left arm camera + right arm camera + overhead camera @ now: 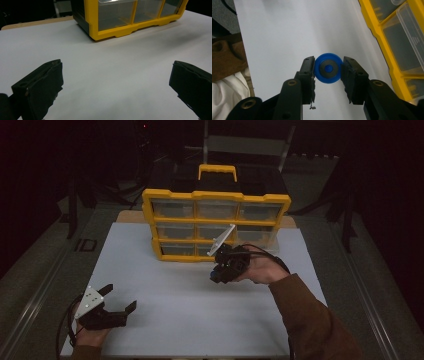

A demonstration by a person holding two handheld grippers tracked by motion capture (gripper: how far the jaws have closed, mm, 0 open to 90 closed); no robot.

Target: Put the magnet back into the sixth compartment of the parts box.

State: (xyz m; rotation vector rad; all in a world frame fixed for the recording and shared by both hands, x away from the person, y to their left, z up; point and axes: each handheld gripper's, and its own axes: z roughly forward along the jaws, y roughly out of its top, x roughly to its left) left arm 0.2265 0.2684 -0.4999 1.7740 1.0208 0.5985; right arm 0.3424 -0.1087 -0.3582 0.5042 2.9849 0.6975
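My right gripper (328, 68) is shut on a round blue disc (328, 68) with a dark grey ring and a blue centre; both pads press on its rim. In the high view that gripper (216, 276) hangs over the white table just in front of the yellow drawer organiser (216, 196), with the blue disc (214, 276) peeking out at its tip. One clear drawer (412, 32) of the organiser stands pulled out. My left gripper (120, 300) rests near the table's front left corner, open, nothing between its jaws (116, 82).
The yellow organiser (120, 31) with clear drawers stands upright at the back of the white table (175, 295), a yellow handle (217, 168) on top. A grey floor and dark stands surround the table. A white cloth (229, 95) lies beside the table's edge.
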